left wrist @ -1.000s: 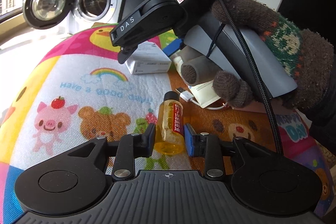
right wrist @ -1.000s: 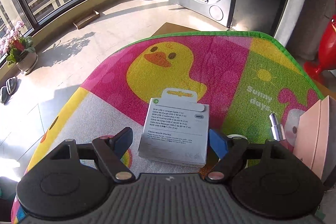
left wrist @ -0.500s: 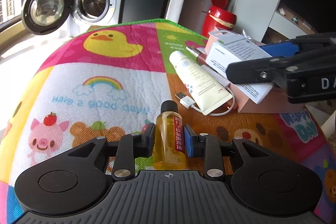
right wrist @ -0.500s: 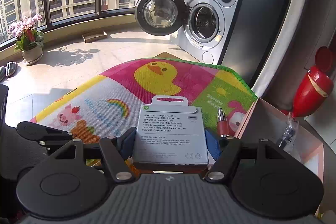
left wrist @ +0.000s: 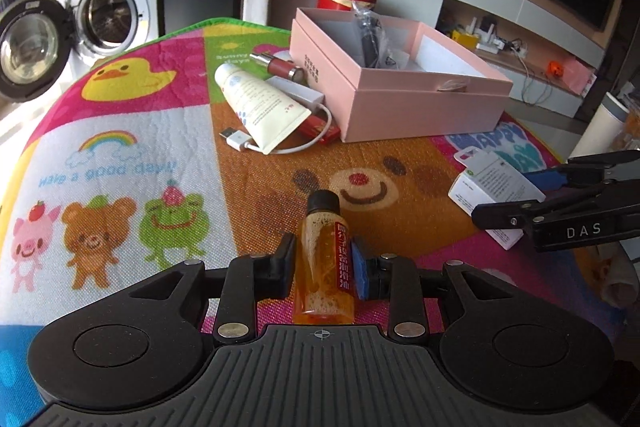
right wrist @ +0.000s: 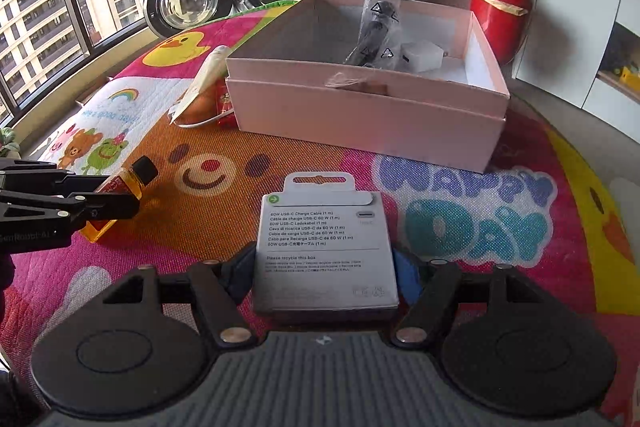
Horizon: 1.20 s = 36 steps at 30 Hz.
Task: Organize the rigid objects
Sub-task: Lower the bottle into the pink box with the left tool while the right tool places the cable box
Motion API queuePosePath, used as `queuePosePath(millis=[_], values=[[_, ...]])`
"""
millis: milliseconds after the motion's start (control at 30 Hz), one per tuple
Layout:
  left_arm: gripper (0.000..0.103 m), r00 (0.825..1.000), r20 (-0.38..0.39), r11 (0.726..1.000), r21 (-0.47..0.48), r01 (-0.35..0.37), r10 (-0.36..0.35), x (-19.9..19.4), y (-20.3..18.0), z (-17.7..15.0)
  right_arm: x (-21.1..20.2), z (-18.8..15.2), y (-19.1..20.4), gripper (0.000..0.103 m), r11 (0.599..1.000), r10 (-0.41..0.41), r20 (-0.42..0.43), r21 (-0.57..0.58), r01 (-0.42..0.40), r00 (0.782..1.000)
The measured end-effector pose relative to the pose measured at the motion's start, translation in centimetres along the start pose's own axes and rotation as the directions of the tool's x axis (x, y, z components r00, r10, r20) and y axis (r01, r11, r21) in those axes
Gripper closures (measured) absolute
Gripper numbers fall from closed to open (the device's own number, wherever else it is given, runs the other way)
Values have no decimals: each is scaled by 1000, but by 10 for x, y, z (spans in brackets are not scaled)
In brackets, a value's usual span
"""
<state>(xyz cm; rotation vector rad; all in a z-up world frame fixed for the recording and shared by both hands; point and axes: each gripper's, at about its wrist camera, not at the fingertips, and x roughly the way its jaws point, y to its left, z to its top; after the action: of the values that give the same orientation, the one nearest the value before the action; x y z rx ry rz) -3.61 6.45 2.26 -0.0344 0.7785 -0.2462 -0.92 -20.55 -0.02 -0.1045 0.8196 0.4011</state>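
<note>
A bright play mat (left wrist: 120, 147) with cartoon animals covers the table, and a washing machine (left wrist: 108, 11) stands behind it. In the left wrist view, the left gripper (left wrist: 322, 263) squeezes a small orange bottle (left wrist: 324, 267) at six o'clock, and the pink box (left wrist: 400, 99) sits open at one o'clock. A cream tube (left wrist: 260, 103) and a white cable (left wrist: 280, 145) lie by the box at eleven o'clock. In the right wrist view, the right gripper (right wrist: 324, 279) has just been closing and holds a grey cable pack (right wrist: 324, 247) at six o'clock. The pink box (right wrist: 360, 115) waits at twelve. Both things look on their way in. Next, each must lift over the box wall. The mat between is bare, but the two grippers are close.
</note>
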Motion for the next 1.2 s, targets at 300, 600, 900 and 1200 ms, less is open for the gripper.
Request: queuePosePath(millis=[300, 600, 900, 1200], values=[[70, 999, 20, 999, -41, -26, 27, 2, -1, -3, 4, -10, 19, 17, 998, -39, 72, -50, 42, 997], [71, 995, 102, 1000, 0, 9, -9, -14, -14, -25, -8, -8, 12, 34, 994, 1, 56, -114, 6, 998], [71, 945, 282, 984, 118, 135, -164, -70, -46, 44, -92, 40, -11, 34, 992, -11, 276, -120, 46, 961], [71, 906, 389, 976, 192, 100, -170, -37, -65, 176, -116, 136, -37, 34, 984, -116, 464, -67, 165, 878]])
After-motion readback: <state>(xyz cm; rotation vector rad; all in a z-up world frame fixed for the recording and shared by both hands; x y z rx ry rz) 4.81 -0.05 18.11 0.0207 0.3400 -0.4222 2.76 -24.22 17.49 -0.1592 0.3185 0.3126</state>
